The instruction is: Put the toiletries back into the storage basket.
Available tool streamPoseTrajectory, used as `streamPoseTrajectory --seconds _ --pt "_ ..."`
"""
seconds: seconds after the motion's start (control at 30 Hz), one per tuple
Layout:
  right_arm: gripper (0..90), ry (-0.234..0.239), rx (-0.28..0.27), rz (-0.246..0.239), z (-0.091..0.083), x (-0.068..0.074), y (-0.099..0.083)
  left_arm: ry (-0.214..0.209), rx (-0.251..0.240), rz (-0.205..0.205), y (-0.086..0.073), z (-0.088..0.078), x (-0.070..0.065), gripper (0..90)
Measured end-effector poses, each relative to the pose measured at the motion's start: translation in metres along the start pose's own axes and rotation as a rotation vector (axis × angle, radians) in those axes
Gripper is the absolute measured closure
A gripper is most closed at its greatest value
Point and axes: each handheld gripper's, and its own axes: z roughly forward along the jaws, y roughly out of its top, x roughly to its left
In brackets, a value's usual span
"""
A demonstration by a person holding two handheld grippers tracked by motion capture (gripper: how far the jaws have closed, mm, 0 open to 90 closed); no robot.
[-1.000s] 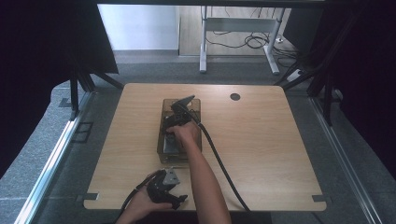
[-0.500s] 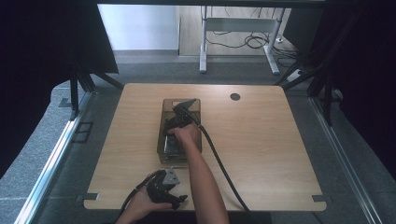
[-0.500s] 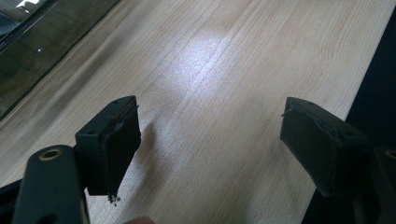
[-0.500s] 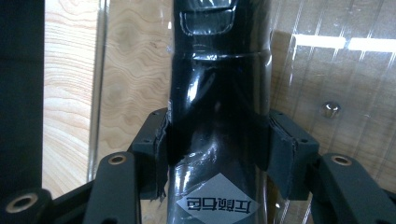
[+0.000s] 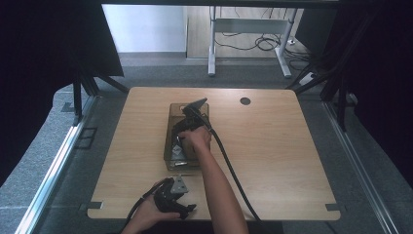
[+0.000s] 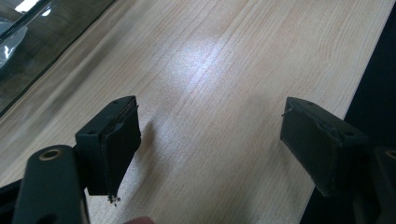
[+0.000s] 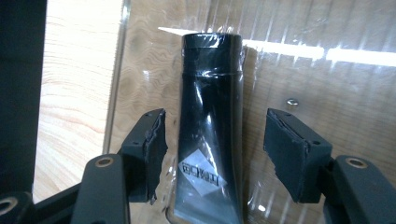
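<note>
step in hand: the right claw (image 7: 212,154) is down inside the clear tray (image 5: 171,127) in the middle of the surface (image 5: 282,156), straddling a black tube (image 7: 211,116) wrapped in clear film. i'd judge this is either the tube just set down or a pick not yet made; the pictures don't settle which.
tube: lies flat on the tray floor, cap end pointing away from the claw, a pale diamond label near the claw end.
right claw: jaws have just been opening and stand wide, one on each side of the tube; the left pad sits just beside it, the other pad well clear, neither pressing. nothing gripped.
left claw: (image 6: 210,144) jaws spread wide over bare wood near the front edge of the surface, holding nothing, touching nothing.
next move: if it's a release, lift straight up so the pads don't drag the film; if a pick, close squarely across the body of the tube.
risk: the slick wrapping could slip or snag.
</note>
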Motion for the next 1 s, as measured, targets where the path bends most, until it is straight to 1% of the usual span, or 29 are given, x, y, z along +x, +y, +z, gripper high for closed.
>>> streamPoseTrajectory --seconds 0.17,0.23,0.3,0.4,0.43,0.47,0.53,0.67,0.77,0.87,0.97,1.0 --pt "39.1 0.006 -0.02 -0.045 -0.017 0.001 -0.002 0.001 -0.001 -0.003 0.0 0.001 0.0 20.3" --pt "39.1 -0.002 -0.027 -0.078 -0.024 0.001 -0.003 0.003 0.0 -0.003 0.0 0.001 0.0 20.3" --pt "39.1 -0.001 -0.033 -0.12 -0.03 0.001 -0.004 0.004 0.001 -0.003 0.0 0.001 0.001 20.3" --pt "39.0 -0.005 -0.048 -0.197 -0.041 0.002 -0.008 0.006 0.003 -0.005 0.0 0.001 0.001 20.3" --pt "38.3 -0.003 -0.056 -0.229 -0.046 0.002 -0.01 0.008 0.003 -0.008 0.0 0.002 0.001 20.3" --pt "37.9 -0.003 -0.062 -0.25 -0.049 0.002 -0.011 0.009 0.004 -0.008 0.0 0.002 0.001 20.3" --pt "37.4 0.013 -0.063 -0.289 -0.056 0.001 -0.014 0.01 0.008 -0.006 0.0 0.003 0.001 20.3" --pt "37.4 0.015 -0.077 -0.366 -0.068 -0.005 -0.023 0.015 0.01 -0.003 0.001 0.002 0.001 20.3" --pt "37.4 0.027 -0.092 -0.4 -0.077 -0.011 -0.03 0.018 0.01 -0.007 0.001 0.002 0.002 20.3" --pt "37.4 0.034 -0.12 -0.457 -0.087 -0.019 -0.039 0.023 0.01 -0.011 0.0 0.002 0.003 20.3" --pt "38.1 0.059 -0.153 -0.492 -0.098 -0.028 -0.049 0.027 0.011 -0.016 0.0 0.002 0.005 20.3" --pt "39.0 0.063 -0.173 -0.504 -0.101 -0.03 -0.053 0.031 0.013 -0.018 -0.001 0.002 0.005 20.3"
